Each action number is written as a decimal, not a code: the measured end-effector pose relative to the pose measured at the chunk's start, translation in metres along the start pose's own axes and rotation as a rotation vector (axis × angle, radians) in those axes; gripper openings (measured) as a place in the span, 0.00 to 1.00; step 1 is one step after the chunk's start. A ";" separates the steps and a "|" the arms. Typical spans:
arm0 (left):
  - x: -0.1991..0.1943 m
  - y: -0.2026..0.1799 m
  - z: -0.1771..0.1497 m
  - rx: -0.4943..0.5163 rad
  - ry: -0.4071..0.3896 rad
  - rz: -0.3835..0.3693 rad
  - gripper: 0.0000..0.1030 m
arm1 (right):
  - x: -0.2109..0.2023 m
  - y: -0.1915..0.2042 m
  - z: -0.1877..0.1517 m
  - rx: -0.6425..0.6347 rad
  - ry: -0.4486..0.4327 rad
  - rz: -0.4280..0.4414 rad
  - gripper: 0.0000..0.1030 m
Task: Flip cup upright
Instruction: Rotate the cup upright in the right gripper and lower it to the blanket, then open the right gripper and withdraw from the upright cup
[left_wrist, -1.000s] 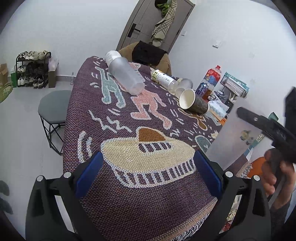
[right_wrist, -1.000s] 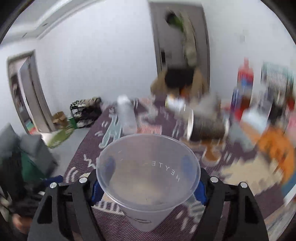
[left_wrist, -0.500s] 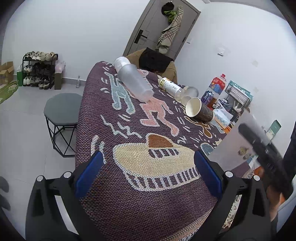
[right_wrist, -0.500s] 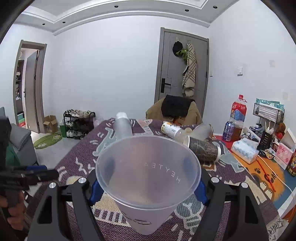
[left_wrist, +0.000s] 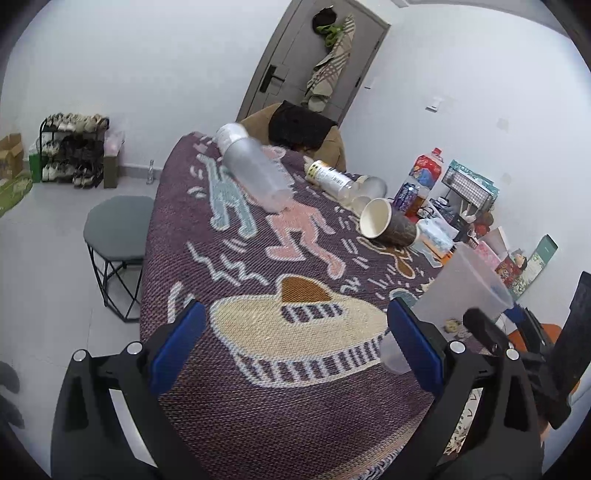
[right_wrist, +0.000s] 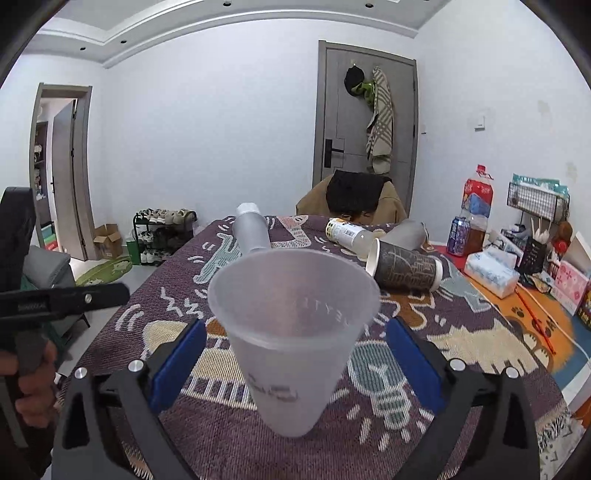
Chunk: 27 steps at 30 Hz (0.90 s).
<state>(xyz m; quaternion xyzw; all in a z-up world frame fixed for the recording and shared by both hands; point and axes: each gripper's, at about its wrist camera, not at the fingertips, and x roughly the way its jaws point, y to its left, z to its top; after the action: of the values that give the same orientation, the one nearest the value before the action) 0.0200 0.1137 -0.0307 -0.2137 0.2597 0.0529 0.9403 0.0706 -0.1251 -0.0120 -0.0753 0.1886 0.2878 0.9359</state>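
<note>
A frosted clear plastic cup (right_wrist: 293, 332) stands upright on the patterned purple cloth (right_wrist: 461, 354), mouth up. My right gripper (right_wrist: 291, 354) is open; its blue pads sit apart from the cup on both sides. The cup also shows at the right of the left wrist view (left_wrist: 461, 295), partly behind the left gripper's finger. My left gripper (left_wrist: 295, 343) is open and empty above the near part of the cloth (left_wrist: 229, 406); it also shows at the left edge of the right wrist view (right_wrist: 62, 295).
A brown paper cup (right_wrist: 406, 267) lies on its side behind the plastic cup. A frosted bottle (right_wrist: 251, 230), a labelled bottle (right_wrist: 347, 232) and another clear cup (right_wrist: 410, 234) lie further back. Tissues (right_wrist: 491, 271) and boxes crowd the right edge. A grey stool (left_wrist: 118, 225) stands left.
The right gripper has opened and let go of the plastic cup, which now stands on the cloth. The left gripper has stayed open and shifted slightly.
</note>
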 end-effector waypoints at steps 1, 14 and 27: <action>-0.003 -0.005 0.000 0.017 -0.011 -0.001 0.95 | -0.005 -0.002 -0.002 0.008 -0.001 -0.003 0.93; -0.022 -0.072 -0.012 0.241 -0.080 -0.014 0.95 | -0.065 -0.045 -0.018 0.143 -0.055 -0.021 0.93; -0.038 -0.118 -0.035 0.392 -0.117 -0.039 0.95 | -0.083 -0.059 -0.047 0.157 -0.047 0.031 0.93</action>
<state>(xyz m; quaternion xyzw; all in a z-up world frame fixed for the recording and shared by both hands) -0.0037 -0.0073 0.0059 -0.0283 0.2058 -0.0047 0.9782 0.0262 -0.2274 -0.0202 0.0081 0.1900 0.2883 0.9385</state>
